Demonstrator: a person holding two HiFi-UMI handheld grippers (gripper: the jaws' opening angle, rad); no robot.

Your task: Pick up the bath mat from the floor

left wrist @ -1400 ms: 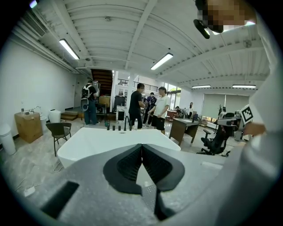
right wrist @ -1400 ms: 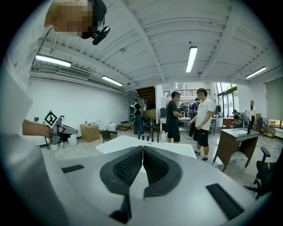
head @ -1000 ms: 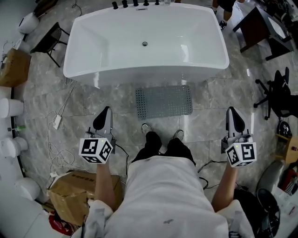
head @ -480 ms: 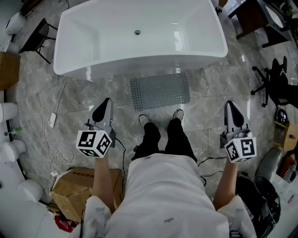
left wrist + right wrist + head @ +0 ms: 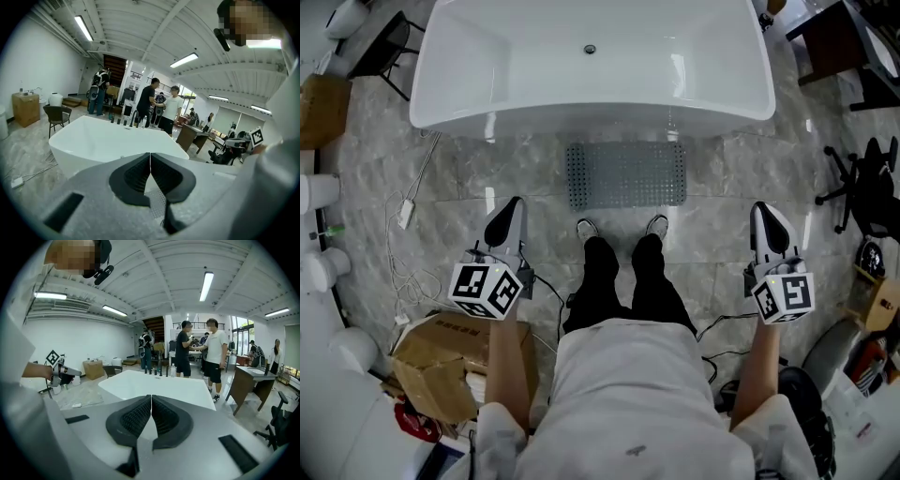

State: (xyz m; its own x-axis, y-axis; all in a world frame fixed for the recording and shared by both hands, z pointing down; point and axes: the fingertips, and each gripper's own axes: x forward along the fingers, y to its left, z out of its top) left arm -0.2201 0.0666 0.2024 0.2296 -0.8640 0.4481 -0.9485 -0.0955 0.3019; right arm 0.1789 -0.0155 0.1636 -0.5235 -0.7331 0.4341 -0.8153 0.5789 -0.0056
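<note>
A grey perforated bath mat lies flat on the tiled floor, right in front of the white bathtub. The person's shoes stand just short of its near edge. My left gripper hangs at waist height to the left of the legs, jaws shut and empty, well back from the mat. My right gripper is held level with it on the right, also shut and empty. In the left gripper view a strip of the mat shows under the shut left gripper. The right gripper points at the tub.
A cardboard box sits at my left rear. White cable and an adapter trail on the floor to the left. A black office chair stands at the right, a dark chair at the back left. Several people stand beyond the tub.
The view has moved forward: the tub and mat have shifted up the frame and the feet have stepped closer to the mat. Both grippers stay shut and level at the sides.
</note>
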